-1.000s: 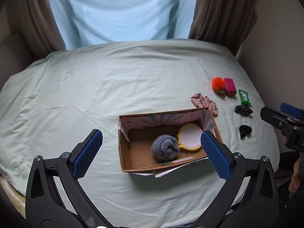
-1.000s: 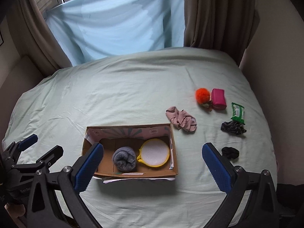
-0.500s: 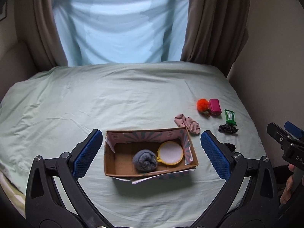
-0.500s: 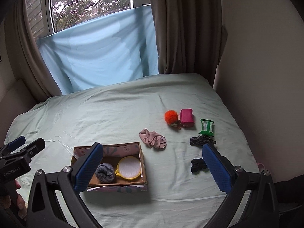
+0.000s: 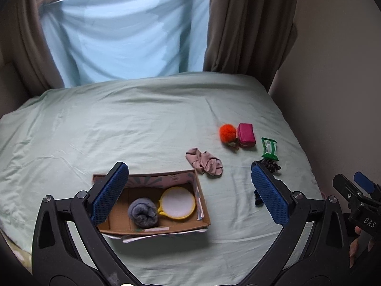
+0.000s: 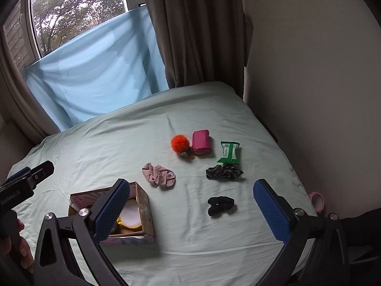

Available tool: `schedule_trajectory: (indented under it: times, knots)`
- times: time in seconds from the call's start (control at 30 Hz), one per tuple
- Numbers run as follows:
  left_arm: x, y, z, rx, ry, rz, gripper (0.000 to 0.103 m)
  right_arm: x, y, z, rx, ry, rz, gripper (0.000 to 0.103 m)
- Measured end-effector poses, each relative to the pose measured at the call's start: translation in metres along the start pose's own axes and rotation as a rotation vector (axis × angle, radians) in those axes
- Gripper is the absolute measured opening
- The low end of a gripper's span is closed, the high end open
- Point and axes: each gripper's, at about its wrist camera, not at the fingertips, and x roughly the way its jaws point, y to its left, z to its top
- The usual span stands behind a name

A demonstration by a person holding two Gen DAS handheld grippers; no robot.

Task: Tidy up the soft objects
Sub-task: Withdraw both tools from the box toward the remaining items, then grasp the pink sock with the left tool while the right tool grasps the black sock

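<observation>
Left claw: spread wide, holding nothing, above the near part of the bed over the cardboard box.
Cardboard box: open-topped, on the pale green bed, toward its near left part.
Grey rolled cloth: inside the box, left half, touching the yellow-rimmed round pad.
Yellow-rimmed round pad: inside the box, right half, leaning against the right wall.
Pink crumpled cloth: on the sheet just beyond the box's far right corner, apart from it.
Orange pompom: farther from the box than the pink cloth, to its right, just beside the magenta pouch.
Magenta pouch: right of the pompom, well apart from the box.
Green packet: right of the pouch, its near end touching the patterned dark scrunchie.
Patterned dark scrunchie: right of the pink cloth, well apart from the box.
Black scrunchie: nearest loose item, level with the box, well to its right.
Right claw: spread wide, holding nothing, above the near part of the bed, right of the box.
</observation>
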Motion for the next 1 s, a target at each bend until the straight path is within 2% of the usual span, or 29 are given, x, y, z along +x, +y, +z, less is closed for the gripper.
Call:
schedule_trajectory:
  times: [0.23, 0.5, 0.77, 1.0]
  knots:
    - [0.064, -0.041, 0.023, 0.068, 0.085, -0.031, 0.103, 0.043, -0.026, 0.006, 0.066, 0.063, -0.021, 0.103]
    - [0.165, -0.069, 0.038, 0.15, 0.227, -0.047, 0.103, 0.108, -0.046, -0.001, 0.145, 0.16, -0.063, 0.103]
    - [0.275, -0.083, 0.029, 0.229, 0.361, -0.023, 0.102, 0.188, -0.065, -0.02, 0.207, 0.269, -0.11, 0.103]
    - [0.36, -0.095, -0.001, 0.309, 0.469, -0.004, 0.1, 0.248, -0.078, -0.046, 0.237, 0.364, -0.131, 0.103]
